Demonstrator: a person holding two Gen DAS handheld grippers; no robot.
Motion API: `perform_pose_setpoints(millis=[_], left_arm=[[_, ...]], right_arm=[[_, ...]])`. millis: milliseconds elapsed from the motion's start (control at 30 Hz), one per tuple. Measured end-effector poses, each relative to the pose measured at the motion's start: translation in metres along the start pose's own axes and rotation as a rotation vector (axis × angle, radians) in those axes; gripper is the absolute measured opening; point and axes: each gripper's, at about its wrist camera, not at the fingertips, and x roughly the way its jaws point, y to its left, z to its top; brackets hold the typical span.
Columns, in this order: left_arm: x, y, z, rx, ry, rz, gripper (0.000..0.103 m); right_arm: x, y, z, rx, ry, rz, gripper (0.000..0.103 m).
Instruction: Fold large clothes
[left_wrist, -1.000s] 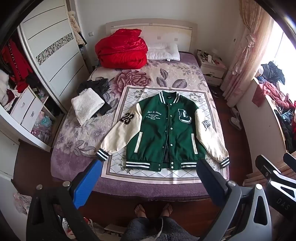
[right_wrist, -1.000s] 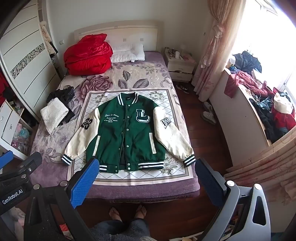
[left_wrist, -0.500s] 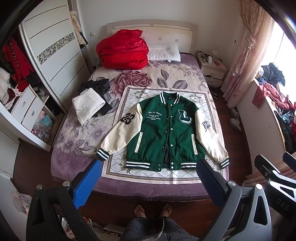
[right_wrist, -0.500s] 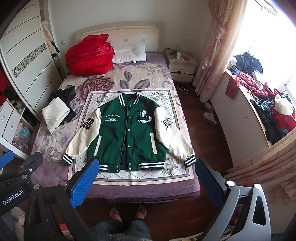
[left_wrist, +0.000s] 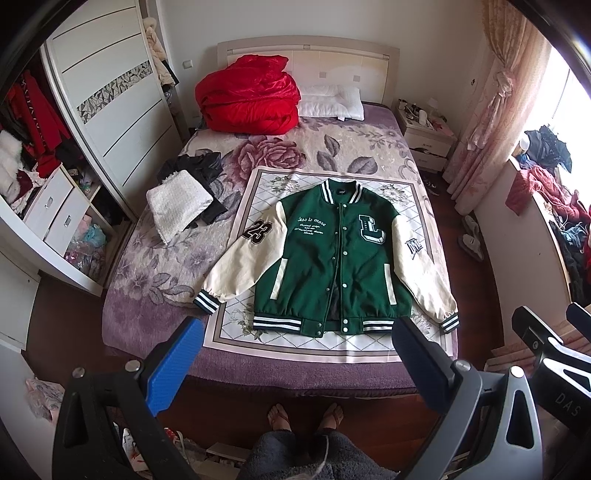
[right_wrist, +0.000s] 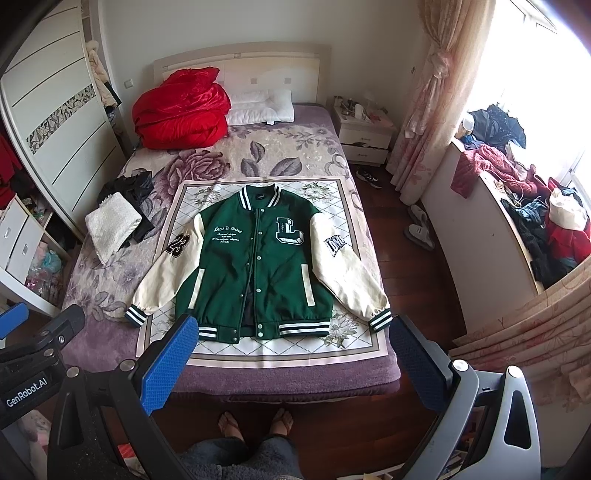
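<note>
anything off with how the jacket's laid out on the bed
Mostly tidy: the green varsity jacket lies flat, face up, sleeves spread. One oddity: its front gapes open near the hem, showing dark lining, so the lower snaps look undone. Both hand-held grippers are open and clear of it.

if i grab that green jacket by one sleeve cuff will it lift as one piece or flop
Probably flops: the jacket lies flat and soft on the mat, so a cuff would lift first. It looks thick, likely heavyish. Its lower front gapes, so panels may swing apart.
</note>
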Motion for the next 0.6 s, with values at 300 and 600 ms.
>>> perform_pose_setpoints(millis=[300,600], left_arm=[[-0.002,0.001,-0.010,-0.003,-0.003,-0.003,0.103],[-0.001,-0.003,-0.012,-0.002,-0.006,-0.002,0.103]], right_arm=[[-0.002,0.007,0.002,-0.003,-0.001,0.000,0.103],[-0.003,0.006,-0.001,-0.003,-0.002,0.001,0.103]])
